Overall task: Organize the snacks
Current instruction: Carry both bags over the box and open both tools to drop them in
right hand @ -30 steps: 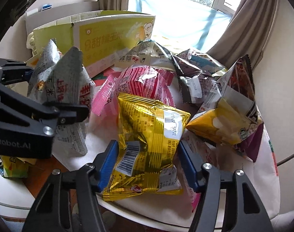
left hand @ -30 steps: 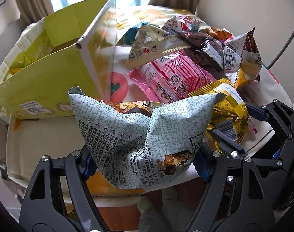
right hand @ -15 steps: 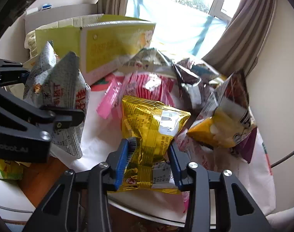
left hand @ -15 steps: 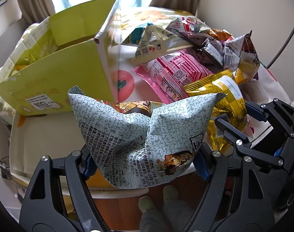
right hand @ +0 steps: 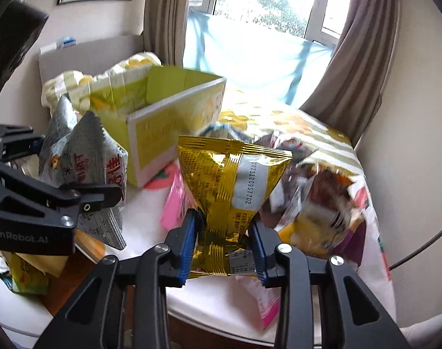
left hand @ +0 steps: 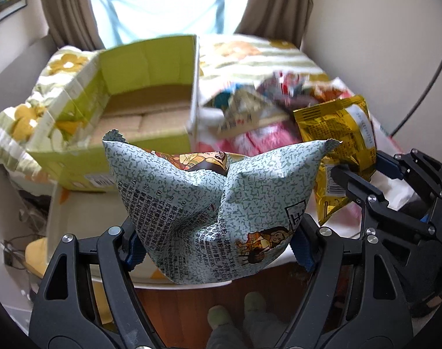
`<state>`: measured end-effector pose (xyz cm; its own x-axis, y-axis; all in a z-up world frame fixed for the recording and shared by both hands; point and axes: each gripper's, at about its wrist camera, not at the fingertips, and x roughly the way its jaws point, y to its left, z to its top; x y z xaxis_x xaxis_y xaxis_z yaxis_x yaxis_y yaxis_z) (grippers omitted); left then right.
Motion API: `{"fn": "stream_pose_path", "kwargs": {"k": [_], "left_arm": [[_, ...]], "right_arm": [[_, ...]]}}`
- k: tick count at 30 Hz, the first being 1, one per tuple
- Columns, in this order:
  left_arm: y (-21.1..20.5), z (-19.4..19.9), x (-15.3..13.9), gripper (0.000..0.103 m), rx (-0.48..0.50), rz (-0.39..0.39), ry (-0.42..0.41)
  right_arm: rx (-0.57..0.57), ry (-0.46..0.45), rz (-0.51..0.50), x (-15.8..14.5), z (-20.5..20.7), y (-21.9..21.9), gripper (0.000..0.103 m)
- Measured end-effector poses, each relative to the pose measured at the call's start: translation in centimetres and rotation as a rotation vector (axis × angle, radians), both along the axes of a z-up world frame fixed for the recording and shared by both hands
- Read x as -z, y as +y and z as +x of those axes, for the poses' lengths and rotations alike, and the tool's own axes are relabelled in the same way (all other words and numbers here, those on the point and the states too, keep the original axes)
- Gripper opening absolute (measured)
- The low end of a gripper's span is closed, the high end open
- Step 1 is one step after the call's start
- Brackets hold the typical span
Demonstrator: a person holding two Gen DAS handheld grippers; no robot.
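Note:
My left gripper (left hand: 218, 247) is shut on a grey-green speckled snack bag (left hand: 215, 203), held up off the table. The same bag (right hand: 84, 163) shows at the left of the right wrist view, in the left gripper (right hand: 84, 200). My right gripper (right hand: 225, 247) is shut on a gold foil snack bag (right hand: 232, 180), pinched at its lower part and lifted clear of the pile. In the left wrist view the gold bag (left hand: 337, 145) hangs at the right in the right gripper (left hand: 363, 174). An open yellow-green cardboard box (left hand: 145, 101) stands behind, its inside showing bare.
A pile of loose snack bags (right hand: 317, 197) lies on the floral cloth at the right, with a pink packet (right hand: 174, 203) under the gold bag. The table's front edge (left hand: 180, 283) is below the grippers; feet show on the wooden floor (left hand: 174, 314). Curtains (right hand: 357, 67) and a window stand behind.
Both grippers have risen with their bags, so the box's open top came into view. The right jaws closed in from loosely around the gold bag to pinching it and lifted it off the pile.

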<state>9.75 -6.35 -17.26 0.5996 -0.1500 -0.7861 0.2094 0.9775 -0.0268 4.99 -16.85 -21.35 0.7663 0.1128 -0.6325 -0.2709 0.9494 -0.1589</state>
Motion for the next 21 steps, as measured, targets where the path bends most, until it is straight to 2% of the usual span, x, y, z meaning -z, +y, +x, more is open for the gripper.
{"fn": "stream_pose_path", "kwargs": {"k": [11, 16, 21], "left_arm": [[3.6, 2.8, -9.2, 0.077, -0.140, -0.016, -0.124], [6.6, 5.7, -11.0, 0.077, -0.163, 0.008, -0.139], [10.2, 10.8, -10.1, 0.077, -0.136, 0.032, -0.064]], "right_arm": [[-0.103, -0.037, 0.141, -8.9, 3.4, -0.6, 0.032], [-0.137, -0.037, 0.167, -11.4, 6.5, 1.4, 0.032], [-0.142, 0.006, 0.209, -11.8, 9.9, 4.7, 0.032]]}}
